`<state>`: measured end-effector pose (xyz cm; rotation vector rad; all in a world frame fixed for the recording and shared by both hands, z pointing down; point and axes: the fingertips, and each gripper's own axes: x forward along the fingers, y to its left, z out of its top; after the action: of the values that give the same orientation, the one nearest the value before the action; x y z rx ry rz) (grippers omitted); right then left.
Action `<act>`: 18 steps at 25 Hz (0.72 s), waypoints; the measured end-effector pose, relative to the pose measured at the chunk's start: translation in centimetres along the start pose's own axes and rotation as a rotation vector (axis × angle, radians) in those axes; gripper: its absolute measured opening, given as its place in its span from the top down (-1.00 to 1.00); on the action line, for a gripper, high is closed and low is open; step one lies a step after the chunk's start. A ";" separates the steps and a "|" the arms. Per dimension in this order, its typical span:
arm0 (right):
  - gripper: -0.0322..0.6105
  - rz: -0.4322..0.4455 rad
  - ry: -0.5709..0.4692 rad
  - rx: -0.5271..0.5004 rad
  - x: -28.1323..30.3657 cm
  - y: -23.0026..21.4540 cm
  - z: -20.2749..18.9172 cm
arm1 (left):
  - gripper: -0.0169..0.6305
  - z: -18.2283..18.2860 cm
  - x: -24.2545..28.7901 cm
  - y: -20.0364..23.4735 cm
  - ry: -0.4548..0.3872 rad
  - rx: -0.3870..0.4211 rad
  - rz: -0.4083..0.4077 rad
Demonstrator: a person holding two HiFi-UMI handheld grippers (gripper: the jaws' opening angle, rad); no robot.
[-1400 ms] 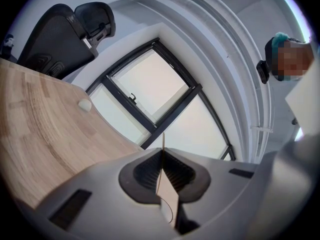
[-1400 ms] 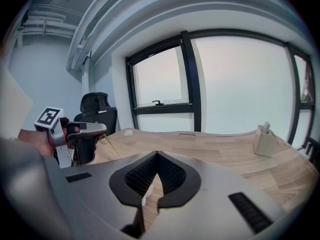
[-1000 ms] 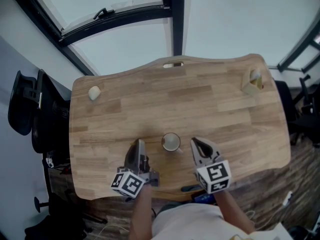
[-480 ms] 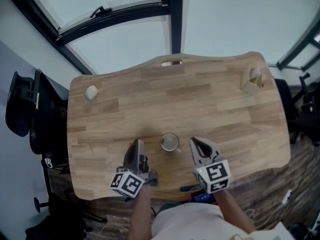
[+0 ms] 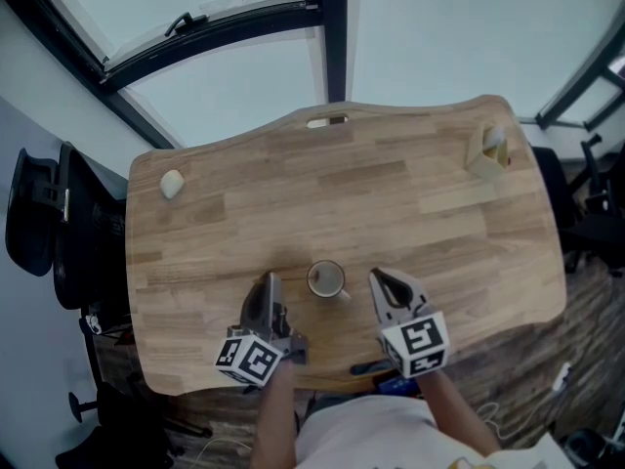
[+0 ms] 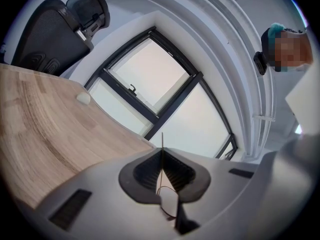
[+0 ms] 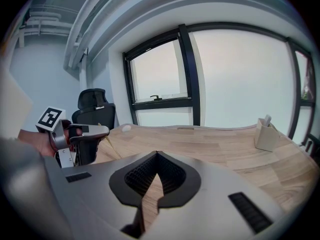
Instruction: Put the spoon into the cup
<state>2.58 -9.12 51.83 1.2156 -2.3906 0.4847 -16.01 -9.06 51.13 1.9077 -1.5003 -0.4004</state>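
Observation:
A white cup (image 5: pixel 325 279) stands upright on the wooden table (image 5: pixel 391 203), near its front edge. My left gripper (image 5: pixel 270 280) is just left of the cup, turned on its side and shut on a thin stick-like spoon (image 6: pixel 161 141). From the right gripper view the spoon (image 7: pixel 111 144) slants down out of the left gripper (image 7: pixel 100 130). My right gripper (image 5: pixel 383 279) hovers just right of the cup. Its tips meet with nothing between them (image 7: pixel 157 155). The cup is hidden in both gripper views.
A beige holder (image 5: pixel 485 151) stands at the table's far right corner. A small pale lump (image 5: pixel 171 183) lies at the far left. A black office chair (image 5: pixel 39 223) is beside the table's left edge. A dark object (image 5: pixel 366 367) sits at the front edge.
The head view has shifted a little. Both grippers, the spoon and the cup keep their places.

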 end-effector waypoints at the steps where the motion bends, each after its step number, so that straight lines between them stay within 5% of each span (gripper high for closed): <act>1: 0.91 0.000 0.005 -0.001 0.0 0.0 0.0 | 0.94 -0.1 0.1 0.0 0.005 0.002 0.000; 18: 0.91 -0.025 0.003 0.024 0.8 -0.9 -0.7 | 0.94 -2.2 1.7 -0.3 0.109 0.146 -0.019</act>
<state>3.01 -9.89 52.94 1.2529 -2.3705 0.5081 -13.98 -9.95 52.83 2.0239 -1.4752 -0.1969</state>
